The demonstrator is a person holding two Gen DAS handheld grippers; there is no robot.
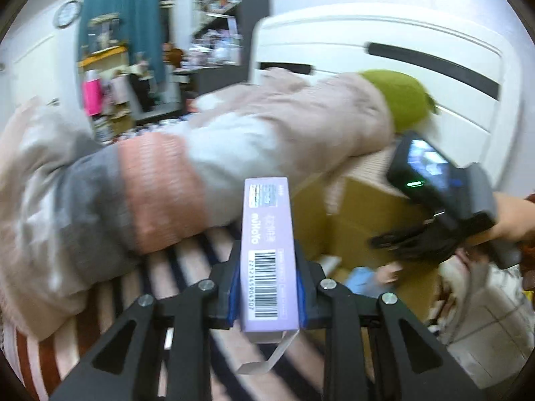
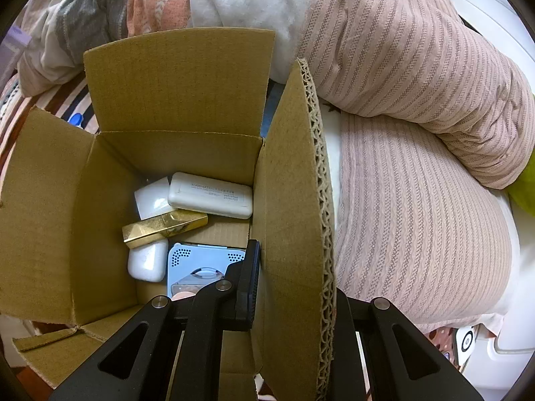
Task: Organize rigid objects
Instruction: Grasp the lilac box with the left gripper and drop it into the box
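Up close, the left gripper (image 1: 267, 287) has its fingers clamped on a lilac carton (image 1: 267, 250), raised beside the cardboard box (image 2: 67, 207); the right gripper (image 2: 287, 300) pinches that box's side flap (image 2: 294, 200), fingers nearly closed

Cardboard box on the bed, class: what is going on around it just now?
A person with a gripper in each hand is packing small items. The left gripper is clamped on a slim purple carton, held above the striped bedding. The right gripper pinches one flap of the cardboard box, which already holds a gold case, white cases and a pale blue device.
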